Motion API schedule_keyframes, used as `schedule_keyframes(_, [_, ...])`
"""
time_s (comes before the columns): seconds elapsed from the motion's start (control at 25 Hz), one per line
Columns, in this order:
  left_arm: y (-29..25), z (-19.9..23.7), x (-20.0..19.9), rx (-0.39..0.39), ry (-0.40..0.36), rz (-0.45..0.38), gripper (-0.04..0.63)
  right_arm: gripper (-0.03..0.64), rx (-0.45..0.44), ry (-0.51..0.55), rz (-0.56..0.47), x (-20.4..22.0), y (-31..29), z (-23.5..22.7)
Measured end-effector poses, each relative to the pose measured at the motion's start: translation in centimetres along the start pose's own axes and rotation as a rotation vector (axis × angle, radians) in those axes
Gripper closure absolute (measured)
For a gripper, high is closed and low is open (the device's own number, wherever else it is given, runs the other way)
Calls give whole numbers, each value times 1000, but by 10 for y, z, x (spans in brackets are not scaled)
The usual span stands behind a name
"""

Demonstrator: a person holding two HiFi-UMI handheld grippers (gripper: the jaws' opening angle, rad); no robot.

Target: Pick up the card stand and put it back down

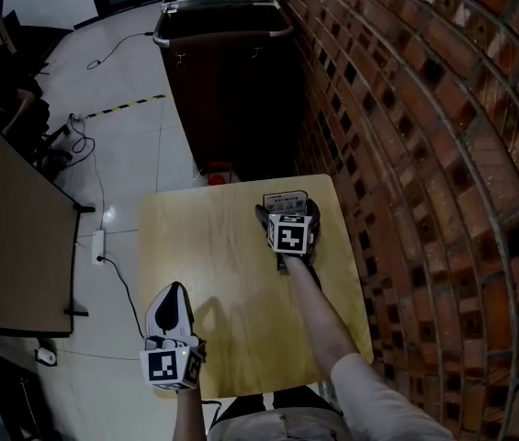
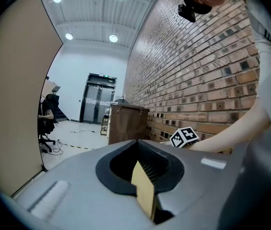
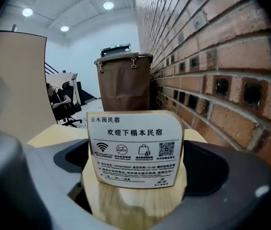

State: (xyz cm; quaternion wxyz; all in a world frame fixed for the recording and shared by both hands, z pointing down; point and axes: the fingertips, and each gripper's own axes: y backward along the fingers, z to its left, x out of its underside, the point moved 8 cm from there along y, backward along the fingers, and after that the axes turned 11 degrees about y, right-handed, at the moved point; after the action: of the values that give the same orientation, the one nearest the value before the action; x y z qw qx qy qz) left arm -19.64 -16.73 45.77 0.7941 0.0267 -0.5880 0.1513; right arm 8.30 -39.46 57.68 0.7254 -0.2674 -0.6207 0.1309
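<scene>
A small wooden table (image 1: 222, 320) stands against a brick wall (image 1: 424, 154) in a bare, white-floored hall, with a brown cart (image 1: 231, 90) parked just beyond its far edge. At the far side of the table, near the wall, the right tool (image 1: 287, 213) has the card stand (image 1: 285, 198) set deep between its jaws.

The right gripper view shows the stand (image 3: 135, 147) upright and square-on, its printed face turned toward the camera. The card's long side runs from one jaw to the other. The jaws are spread wide and bear on the two ends of the pale wooden base, so the tool appears to be gripping the stand. Whether the base rests on the table or hangs just clear of it cannot be read from either view.

The left tool (image 1: 173, 294) hovers well apart over the near left corner of the table. Its jaws are drawn almost together, with only a sliver of tabletop showing through the slit and nothing held.

The stand lies straight ahead of the right tool and far from the left one. Any lift or set-down therefore looks to fall to the right hand alone: a plain vertical move that keeps the base level, so the upright card does not tip toward the wall.
</scene>
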Motion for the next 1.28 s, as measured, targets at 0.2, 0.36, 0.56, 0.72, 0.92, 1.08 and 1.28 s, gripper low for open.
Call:
schedule_keyframes(0.2, [7,3,9,-15,0,26,591,41,-11,38,-34,-1,-8,-2])
schedule_keyframes(0.36, [9,7,9,-32,0,20,591,41,-26,50,-38,0,-5,-3])
schedule_keyframes(0.56, [5,-2,-2,-15,-10,-15,591,41,-22,69,-75,-3,19,-4])
schedule_keyframes(0.72, [5,-15,-12,13,-27,-59,591,41,-21,114,-189,-22,64,3])
schedule_keyframes(0.92, [13,-34,-27,58,-35,-113,591,41,-34,131,-354,-53,163,19])
schedule_keyframes(1.08, [21,-52,-37,97,-34,-149,591,41,-61,110,-475,-70,241,30])
schedule_keyframes(1.28, [38,-76,-52,151,-75,-213,591,41,-83,133,-560,-58,313,47])
